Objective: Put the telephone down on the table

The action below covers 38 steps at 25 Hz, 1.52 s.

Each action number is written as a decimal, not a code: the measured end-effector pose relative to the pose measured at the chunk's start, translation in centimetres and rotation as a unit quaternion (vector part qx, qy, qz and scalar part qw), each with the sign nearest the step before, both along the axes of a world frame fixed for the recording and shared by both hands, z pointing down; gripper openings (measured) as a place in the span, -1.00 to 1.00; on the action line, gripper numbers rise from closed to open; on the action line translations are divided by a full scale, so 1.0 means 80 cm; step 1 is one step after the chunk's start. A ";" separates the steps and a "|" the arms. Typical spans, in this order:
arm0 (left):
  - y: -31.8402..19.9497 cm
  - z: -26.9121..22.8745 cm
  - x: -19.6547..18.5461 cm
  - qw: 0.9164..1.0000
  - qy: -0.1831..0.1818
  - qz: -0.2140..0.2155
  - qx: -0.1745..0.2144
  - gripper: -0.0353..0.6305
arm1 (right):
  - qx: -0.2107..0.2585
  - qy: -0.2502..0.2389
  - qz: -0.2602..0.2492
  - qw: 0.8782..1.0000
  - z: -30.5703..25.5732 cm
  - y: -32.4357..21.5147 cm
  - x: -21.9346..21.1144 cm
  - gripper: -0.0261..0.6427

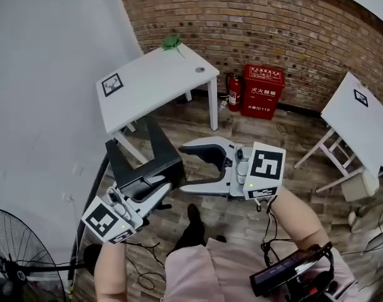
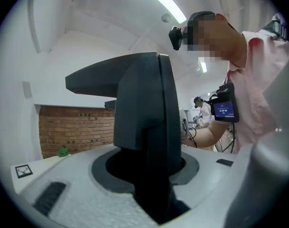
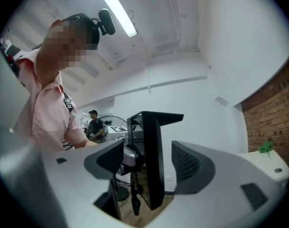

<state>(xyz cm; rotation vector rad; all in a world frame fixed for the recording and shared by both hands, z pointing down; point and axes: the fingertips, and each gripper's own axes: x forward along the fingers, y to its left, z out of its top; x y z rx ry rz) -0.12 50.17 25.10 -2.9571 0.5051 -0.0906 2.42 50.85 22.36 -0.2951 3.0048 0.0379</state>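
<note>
The telephone (image 1: 144, 159) is a black, angular unit held up in the air over the wooden floor, below the white table (image 1: 153, 80). My left gripper (image 1: 147, 190) comes from the lower left and is shut on its lower part. In the left gripper view the telephone (image 2: 144, 137) fills the space between the jaws of that left gripper (image 2: 149, 198). My right gripper (image 1: 197, 167) points left at the telephone's right edge with its jaws wide open. In the right gripper view the telephone (image 3: 151, 160) stands in the gap of the right gripper (image 3: 149, 167), untouched by the pads (image 3: 191, 165).
The white table carries a square marker (image 1: 112, 84) and a green toy (image 1: 171, 41) at its far edge. A red fire-equipment box (image 1: 262, 91) and an extinguisher (image 1: 233, 93) stand at the brick wall. A second white table (image 1: 361, 121) is at right, a fan (image 1: 15, 257) at lower left.
</note>
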 end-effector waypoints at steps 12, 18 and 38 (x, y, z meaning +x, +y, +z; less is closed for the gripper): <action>-0.150 0.072 -0.001 0.993 0.008 0.073 -0.088 -0.41 | -0.048 -0.003 -0.033 0.998 0.050 -0.165 -0.035 -0.35; -0.223 0.068 -0.021 0.988 0.025 0.097 -0.120 -0.41 | -0.061 -0.003 -0.023 0.998 0.045 -0.240 -0.057 -0.38; -0.367 0.084 -0.022 0.974 0.043 0.140 -0.173 -0.41 | -0.094 -0.014 0.027 0.995 0.059 -0.389 -0.057 -0.38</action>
